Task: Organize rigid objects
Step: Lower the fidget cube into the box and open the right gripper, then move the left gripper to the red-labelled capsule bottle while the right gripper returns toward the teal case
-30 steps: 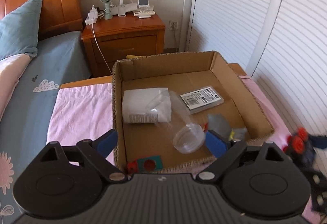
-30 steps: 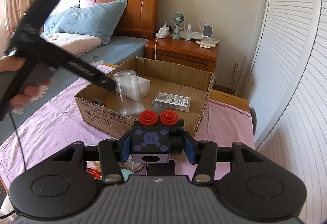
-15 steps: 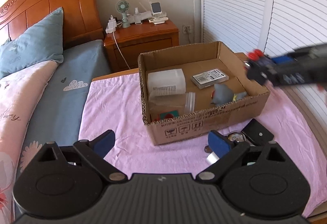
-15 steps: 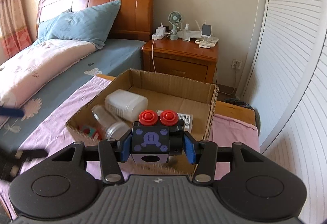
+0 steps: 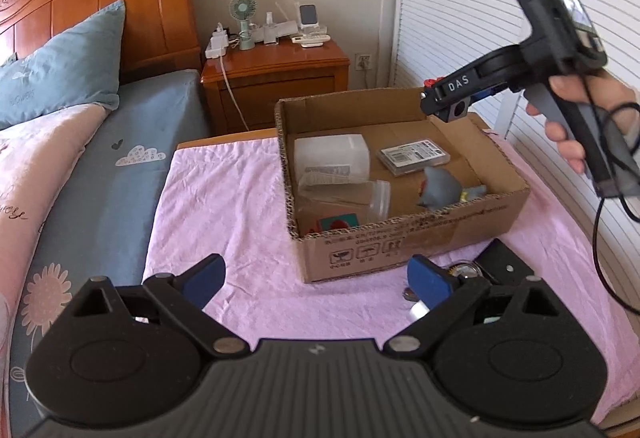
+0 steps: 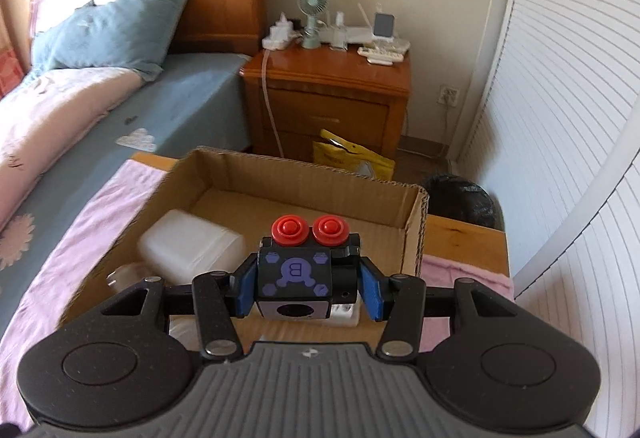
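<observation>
A cardboard box [image 5: 420,244] stands on a table with a pink cloth [image 5: 224,206]. In it lie a white plastic container [image 5: 332,158], a clear cup [image 5: 360,194], a flat labelled case [image 5: 414,156], a grey toy [image 5: 440,190] and a teal and red block [image 5: 336,224]. My right gripper [image 6: 306,288] is shut on a black cube toy [image 6: 296,274] with two red buttons, held above the box's far right part [image 6: 416,222]; it also shows in the left wrist view [image 5: 448,100]. My left gripper [image 5: 316,276] is open and empty, in front of the box.
Small items [image 5: 464,272] and a black flat object [image 5: 504,266] lie on the cloth in front of the box at the right. A wooden nightstand [image 5: 276,78] with a fan stands behind, a bed [image 5: 80,142] to the left, white louvred doors [image 5: 460,6] to the right.
My left gripper has pulled back and up from the box, empty. My right gripper has carried the cube toy forward to above the box.
</observation>
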The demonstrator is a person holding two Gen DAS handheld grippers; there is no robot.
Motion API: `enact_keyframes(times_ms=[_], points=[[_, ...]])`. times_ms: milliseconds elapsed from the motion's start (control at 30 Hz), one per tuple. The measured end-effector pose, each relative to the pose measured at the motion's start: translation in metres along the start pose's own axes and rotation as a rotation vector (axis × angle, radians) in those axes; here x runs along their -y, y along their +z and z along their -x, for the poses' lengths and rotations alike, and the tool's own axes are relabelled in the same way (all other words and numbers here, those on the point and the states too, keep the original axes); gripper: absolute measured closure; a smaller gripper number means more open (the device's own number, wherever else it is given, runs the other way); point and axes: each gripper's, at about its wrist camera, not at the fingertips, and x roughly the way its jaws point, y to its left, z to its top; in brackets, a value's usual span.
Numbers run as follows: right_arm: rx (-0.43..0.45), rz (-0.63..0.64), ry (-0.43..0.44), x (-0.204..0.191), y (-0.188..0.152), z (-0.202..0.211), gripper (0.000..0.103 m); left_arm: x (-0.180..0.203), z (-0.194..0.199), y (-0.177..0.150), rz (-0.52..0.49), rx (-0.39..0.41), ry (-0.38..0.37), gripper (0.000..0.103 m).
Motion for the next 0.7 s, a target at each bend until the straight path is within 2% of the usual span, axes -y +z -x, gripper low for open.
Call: enact_keyframes(times_ms=[367, 433, 500, 600, 700], points=[[-0.077, -0.027, -0.034, 0.013, 0.021, -0.059, 0.046, -0.014, -0.02, 0.002, 0.04, 0.0, -0.008, 0.006], [-0.072, -0.028, -0.037, 0.013, 0.023, -0.06, 0.028, -0.015, -0.022, 0.002, 0.048, -0.006, -0.01, 0.006], [-0.055, -0.027, -0.033, 0.012, 0.023, -0.057, 0.018, -0.015, -0.022, 0.002, 0.049, -0.008, -0.009, 0.006], [-0.04, -0.023, -0.025, 0.011, 0.021, -0.047, 0.017, -0.014, -0.02, 0.002, 0.048, -0.006, -0.01, 0.006], [-0.025, -0.025, -0.017, 0.01, 0.017, -0.033, 0.009, -0.011, -0.015, 0.002, 0.045, -0.002, -0.015, 0.006]])
